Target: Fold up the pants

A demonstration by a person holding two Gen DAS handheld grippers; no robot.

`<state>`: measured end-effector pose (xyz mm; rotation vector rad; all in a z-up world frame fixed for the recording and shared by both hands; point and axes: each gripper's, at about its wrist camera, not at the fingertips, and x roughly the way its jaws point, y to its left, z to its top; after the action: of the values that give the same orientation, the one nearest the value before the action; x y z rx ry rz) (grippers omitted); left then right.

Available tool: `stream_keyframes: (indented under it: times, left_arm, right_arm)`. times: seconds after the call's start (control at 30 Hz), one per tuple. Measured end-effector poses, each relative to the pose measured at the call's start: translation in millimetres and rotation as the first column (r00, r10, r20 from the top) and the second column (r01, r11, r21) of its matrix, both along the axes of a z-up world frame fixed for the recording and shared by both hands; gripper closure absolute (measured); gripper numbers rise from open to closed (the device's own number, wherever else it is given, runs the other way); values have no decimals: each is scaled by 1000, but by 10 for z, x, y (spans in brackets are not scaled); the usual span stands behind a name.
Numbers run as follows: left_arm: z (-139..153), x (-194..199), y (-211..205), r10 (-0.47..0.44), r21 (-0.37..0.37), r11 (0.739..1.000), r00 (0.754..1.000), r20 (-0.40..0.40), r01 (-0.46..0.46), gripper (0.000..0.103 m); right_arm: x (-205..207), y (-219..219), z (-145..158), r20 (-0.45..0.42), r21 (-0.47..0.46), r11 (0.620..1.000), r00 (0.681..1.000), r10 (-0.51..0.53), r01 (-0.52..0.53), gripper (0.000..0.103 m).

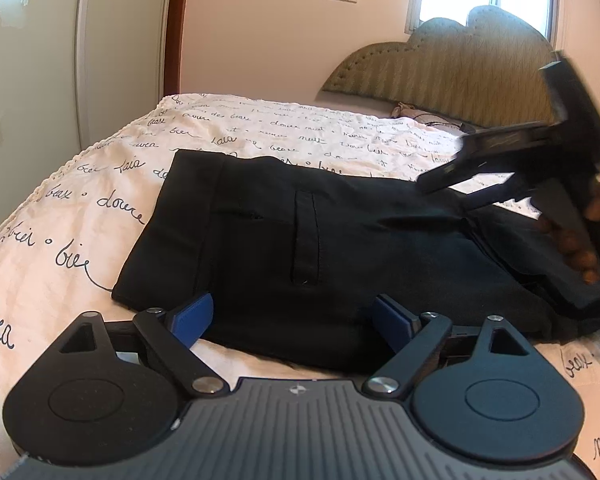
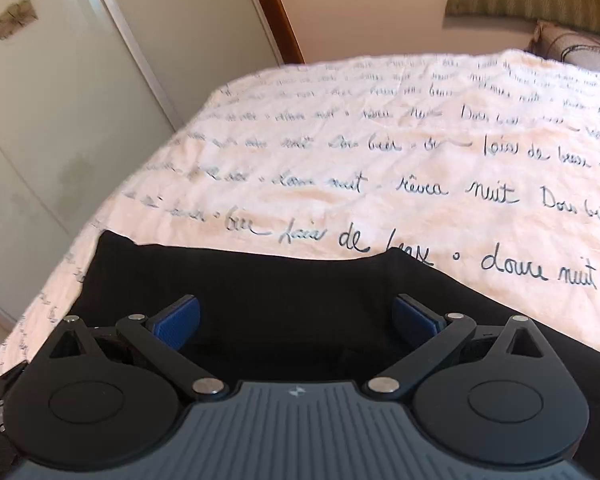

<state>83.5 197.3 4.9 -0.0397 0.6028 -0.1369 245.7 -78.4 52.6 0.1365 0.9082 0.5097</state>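
My left claw point(image 1: 293, 316) is spread wide, low at the near edge of the folded black pants point(image 1: 320, 248), pinching nothing. If I close here I judge I'd catch only the top layer and drag the fold apart. My right claw point(image 2: 296, 318) is spread too, empty, angled down over the cloth. Farther off, the pants lie flat on the lettered bedspread point(image 2: 380, 152), headboard point(image 1: 460, 64) behind.
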Motion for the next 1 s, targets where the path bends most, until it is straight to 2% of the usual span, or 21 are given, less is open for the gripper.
stream_keyframes:
  times: [0.07, 0.13, 0.2, 0.27, 0.33, 0.37, 0.43, 0.5, 0.57, 0.7, 0.83, 0.9, 1.0]
  left_arm:
    - [-3, -8, -1, 1, 1, 1000, 1000, 2, -1, 13]
    - [-3, -9, 3, 4, 0, 1000, 1000, 2, -4, 13]
    - [11, -40, 13, 11, -7, 1000, 1000, 10, -11, 13]
    - [71, -142, 42, 33, -19, 999, 999, 36, -32, 15]
    - [146, -323, 99, 55, -38, 998, 996, 72, -52, 13]
    - [175, -414, 153, 72, -56, 996, 994, 83, -67, 12]
    - [213, -562, 300, 130, -108, 987, 988, 87, -120, 12]
    - [235, -669, 448, 206, -168, 967, 976, 73, -192, 11]
    - [244, -726, 554, 254, -207, 949, 966, 57, -237, 11]
    - [221, -783, 611, 304, -203, 937, 950, 76, -284, 11]
    - [84, -783, 705, 349, -233, 913, 937, 23, -334, 10]
    - [90, -808, 761, 353, -267, 904, 935, 32, -333, 10]
    - [69, -839, 816, 354, -307, 893, 935, 30, -329, 9]
  right_arm:
    - [155, 68, -161, -33, -42, 999, 999, 0, -2, 0]
    - [158, 104, -192, 37, -65, 998, 999, 13, -11, 0]
    - [153, 160, -208, 13, -109, 994, 1000, -8, 9, 0]
    - [-11, 125, -97, 38, -69, 997, 999, -16, 18, 0]
    - [-353, 75, 77, 94, -36, 999, 995, 29, -26, 0]
    - [-544, 97, 145, 140, -52, 997, 988, 64, -58, 0]
    - [-977, 185, 248, 264, -115, 984, 951, 160, -134, 0]
    - [-1321, 331, 258, 345, -203, 956, 899, 271, -211, 0]
    - [-1531, 503, 208, 362, -281, 922, 860, 359, -266, 0]
    - [-1769, 920, 52, 408, -466, 829, 757, 511, -309, 0]
    - [-1856, 1245, -71, 381, -547, 758, 700, 603, -355, 0]
    - [-1891, 1367, -145, 388, -586, 727, 664, 639, -357, 0]
    - [-1851, 1501, -149, 422, -611, 712, 618, 663, -346, 0]
